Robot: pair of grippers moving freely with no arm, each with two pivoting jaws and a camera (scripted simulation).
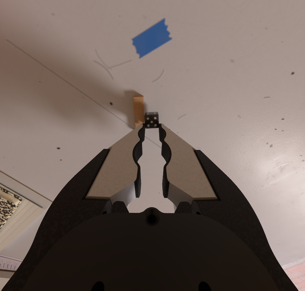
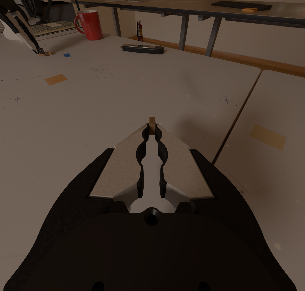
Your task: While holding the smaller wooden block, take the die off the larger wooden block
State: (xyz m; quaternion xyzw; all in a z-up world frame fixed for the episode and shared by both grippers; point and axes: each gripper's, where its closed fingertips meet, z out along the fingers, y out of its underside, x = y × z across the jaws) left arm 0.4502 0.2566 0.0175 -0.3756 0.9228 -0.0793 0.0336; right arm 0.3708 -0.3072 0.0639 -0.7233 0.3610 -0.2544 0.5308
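Observation:
My left gripper [image 1: 151, 126] is shut on a black die with white pips [image 1: 151, 119], pinched at the fingertips just above the pale table [image 1: 214, 68]. The larger wooden block [image 1: 138, 111] lies flat on the table, just left of the die and behind it. In the right wrist view the left gripper [image 2: 39, 51] holds the die [image 2: 40, 50] at the near end of that block [image 2: 48, 53]; I cannot tell if they touch. My right gripper [image 2: 152, 128] is shut on the smaller wooden block [image 2: 152, 124], held upright above the table.
A red mug [image 2: 90, 24] and a black utility knife [image 2: 142, 48] sit at the table's far side. Blue tape [image 1: 151, 38] lies beyond the block. Orange tape patches [image 2: 56, 79] mark the table. A table seam [image 2: 239, 118] runs on the right. A speckled notebook [image 1: 8, 205] lies at left.

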